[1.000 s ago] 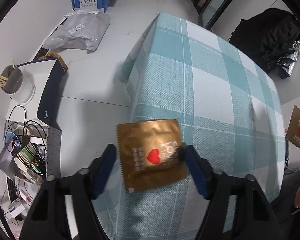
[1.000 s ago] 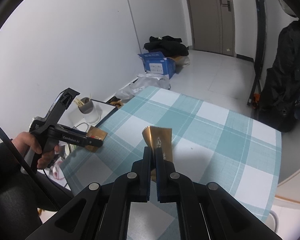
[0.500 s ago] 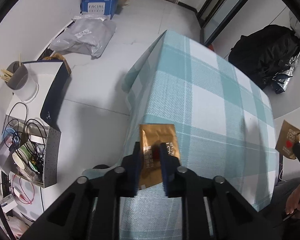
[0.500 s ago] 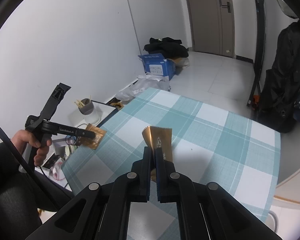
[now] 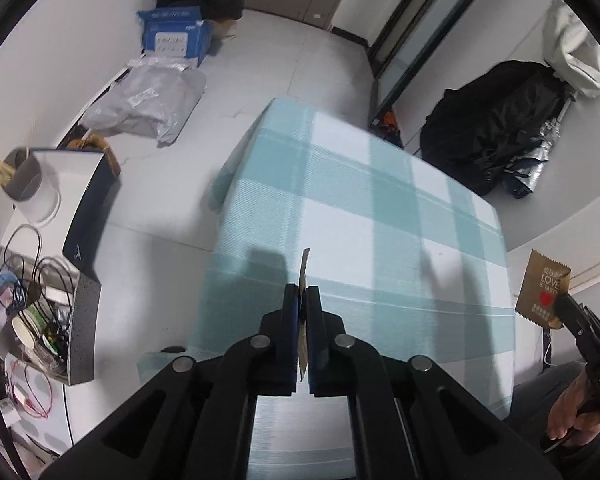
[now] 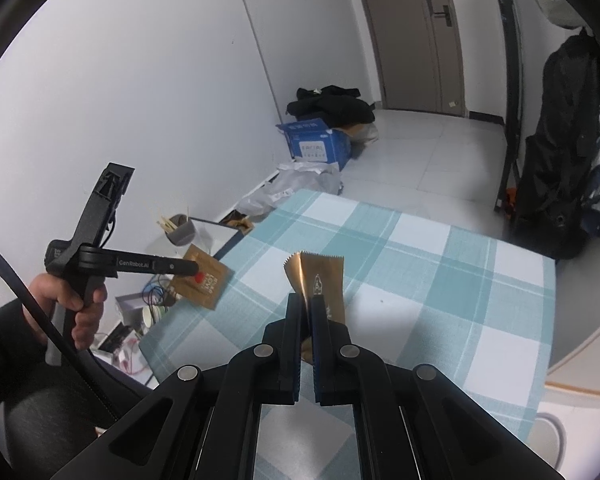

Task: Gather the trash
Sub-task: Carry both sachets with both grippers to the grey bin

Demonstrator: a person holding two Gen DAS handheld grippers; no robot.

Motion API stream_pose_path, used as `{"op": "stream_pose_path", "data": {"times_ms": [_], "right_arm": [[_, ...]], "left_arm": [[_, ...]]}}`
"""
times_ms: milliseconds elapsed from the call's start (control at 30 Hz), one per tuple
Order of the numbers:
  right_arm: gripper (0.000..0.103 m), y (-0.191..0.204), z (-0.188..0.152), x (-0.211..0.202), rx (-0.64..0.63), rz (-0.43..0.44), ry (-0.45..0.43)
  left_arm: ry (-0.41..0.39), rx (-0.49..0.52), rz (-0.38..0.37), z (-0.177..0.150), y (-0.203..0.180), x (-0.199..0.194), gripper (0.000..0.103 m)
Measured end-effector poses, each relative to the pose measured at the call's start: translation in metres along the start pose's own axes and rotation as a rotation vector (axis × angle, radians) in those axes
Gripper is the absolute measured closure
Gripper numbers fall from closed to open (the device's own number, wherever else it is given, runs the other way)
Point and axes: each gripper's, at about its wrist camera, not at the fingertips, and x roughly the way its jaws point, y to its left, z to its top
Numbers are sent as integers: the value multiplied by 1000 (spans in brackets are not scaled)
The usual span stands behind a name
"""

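Left gripper (image 5: 304,294): black two-finger tool, jaws fully closed on a flat gold foil wrapper with a red heart and serrated edges (image 6: 201,282). The wrapper hangs clear of the teal-and-white checked tablecloth (image 5: 380,208), past its left corner as the right wrist view shows it. In the left wrist view it appears edge-on, a thin sliver between the pads.

Right gripper (image 6: 308,306): jaws likewise closed, pinching a second gold foil wrapper (image 6: 320,280) by its lower part, the top curling free above the cloth.

Handling, as judged: both wrappers are very light, thin and pliable, with a slick foil face likely to slide under a weak pinch. They crease rather than break. Best hold is well inside the flat face, not at the serrated margin, which may tear or slip out
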Motion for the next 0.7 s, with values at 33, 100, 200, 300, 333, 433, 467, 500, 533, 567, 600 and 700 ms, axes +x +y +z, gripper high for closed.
{"op": "stream_pose_path", "data": {"times_ms": [33,100,200,300,333,433,467,500,533,567,600,700], "right_arm": [[100,-1,1,-5,2,-1,-9],[100,-5,4,-15,10,-4,-30],[100,-15,9,-35,34,-14,-69],[100,-28,15,-64,54,-36,-124],[100,-36,17,-77,69,-44,-146],[100,-57,22,-112,87,-88,-192],[100,-67,23,-128,97,-112,-213],[100,-75,24,-140,106,-126,-227],[100,-86,24,-155,120,-149,-246],[100,-96,24,-169,132,-171,-263],[100,-104,23,-180,143,-186,-276],[100,-134,16,-213,190,-240,-310]], "left_arm": [[-6,11,-2,0,-6,-2,103],[-14,28,-23,2,-21,-7,103],[-43,65,-61,6,-49,-17,103],[-80,131,-122,12,-90,-29,103],[-93,157,-152,14,-110,-32,103],[-103,218,-227,17,-157,-35,103],[-103,241,-247,16,-173,-35,103],[-102,257,-262,16,-183,-35,103],[-100,281,-290,15,-203,-33,103],[-94,299,-311,15,-217,-30,103],[-87,317,-330,14,-231,-27,103],[-65,368,-361,10,-269,-14,103]]}}
